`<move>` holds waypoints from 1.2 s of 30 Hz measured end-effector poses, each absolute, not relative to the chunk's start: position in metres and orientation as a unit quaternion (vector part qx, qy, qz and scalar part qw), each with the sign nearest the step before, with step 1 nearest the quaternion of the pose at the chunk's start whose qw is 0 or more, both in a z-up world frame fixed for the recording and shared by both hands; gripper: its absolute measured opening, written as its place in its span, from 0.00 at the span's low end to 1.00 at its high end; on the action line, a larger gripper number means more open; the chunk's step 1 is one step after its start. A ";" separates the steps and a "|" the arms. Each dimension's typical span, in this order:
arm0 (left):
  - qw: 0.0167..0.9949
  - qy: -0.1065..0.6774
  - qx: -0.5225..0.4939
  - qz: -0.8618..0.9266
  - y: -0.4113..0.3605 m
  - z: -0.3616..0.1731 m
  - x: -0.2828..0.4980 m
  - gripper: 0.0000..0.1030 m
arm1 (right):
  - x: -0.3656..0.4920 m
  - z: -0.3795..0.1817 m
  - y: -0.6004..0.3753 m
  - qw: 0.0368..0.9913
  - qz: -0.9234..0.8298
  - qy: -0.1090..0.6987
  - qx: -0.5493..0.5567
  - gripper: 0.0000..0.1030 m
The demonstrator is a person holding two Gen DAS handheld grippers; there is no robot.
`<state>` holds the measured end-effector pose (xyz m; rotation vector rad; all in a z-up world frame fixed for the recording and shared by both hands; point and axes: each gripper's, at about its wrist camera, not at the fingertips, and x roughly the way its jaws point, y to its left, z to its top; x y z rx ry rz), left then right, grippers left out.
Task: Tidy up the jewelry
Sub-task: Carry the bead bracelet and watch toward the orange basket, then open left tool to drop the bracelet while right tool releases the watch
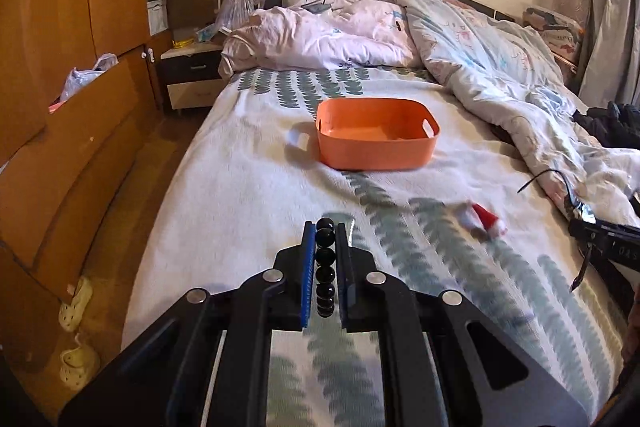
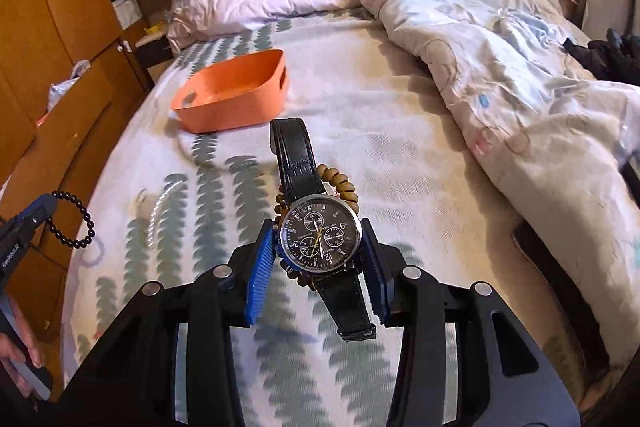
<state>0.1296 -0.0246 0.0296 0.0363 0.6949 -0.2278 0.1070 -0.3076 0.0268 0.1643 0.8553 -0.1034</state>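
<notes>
My left gripper [image 1: 325, 227] is shut on a black bead bracelet [image 1: 325, 267], held above the bed; it also shows at the left edge of the right wrist view [image 2: 76, 223], hanging from the left gripper [image 2: 38, 213]. My right gripper [image 2: 318, 231] is shut on a black wristwatch [image 2: 318, 233] with a leather strap, and a tan wooden bead bracelet [image 2: 344, 185] is caught with it. An orange plastic basket [image 1: 376, 135] stands open on the bed ahead, up and left in the right wrist view [image 2: 232, 95].
A small red and white Santa hat [image 1: 484, 219] lies on the leaf-print sheet [image 1: 248, 195]. A crumpled duvet [image 1: 500, 67] covers the right side and back. Dark clothes [image 1: 612, 119] lie far right. A wooden wardrobe [image 1: 60, 67] and a nightstand [image 1: 192, 75] stand left.
</notes>
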 end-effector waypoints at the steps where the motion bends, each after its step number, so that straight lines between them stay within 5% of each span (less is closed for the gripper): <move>1: 0.933 0.342 0.020 -0.110 -0.027 0.026 0.138 0.10 | 0.114 0.023 -0.309 0.904 -0.051 0.417 0.080 0.41; 15: 0.918 0.381 0.025 -0.103 -0.040 -0.027 0.192 0.10 | 0.175 -0.032 -0.317 0.885 -0.043 0.457 0.074 0.42; 20: 0.920 0.378 0.021 -0.101 -0.034 -0.028 0.188 0.11 | 0.173 -0.030 -0.316 0.890 -0.048 0.449 0.068 0.55; 21: 0.922 0.375 0.021 -0.100 -0.033 -0.026 0.187 0.21 | 0.172 -0.027 -0.315 0.892 -0.051 0.444 0.066 0.59; 22: 0.924 0.368 0.021 -0.097 -0.033 -0.021 0.184 0.50 | 0.169 -0.024 -0.314 0.895 -0.054 0.437 0.064 0.67; 24: 0.933 0.349 0.022 -0.083 -0.032 -0.010 0.178 0.81 | 0.164 -0.015 -0.312 0.903 -0.057 0.421 0.057 0.76; 28: 0.945 0.315 0.042 -0.070 -0.034 0.012 0.163 0.81 | 0.152 0.001 -0.308 0.915 -0.054 0.397 0.058 0.89; 36: 0.953 0.295 0.036 -0.057 -0.030 0.038 0.128 0.91 | 0.125 0.022 -0.301 0.924 -0.043 0.374 0.070 0.90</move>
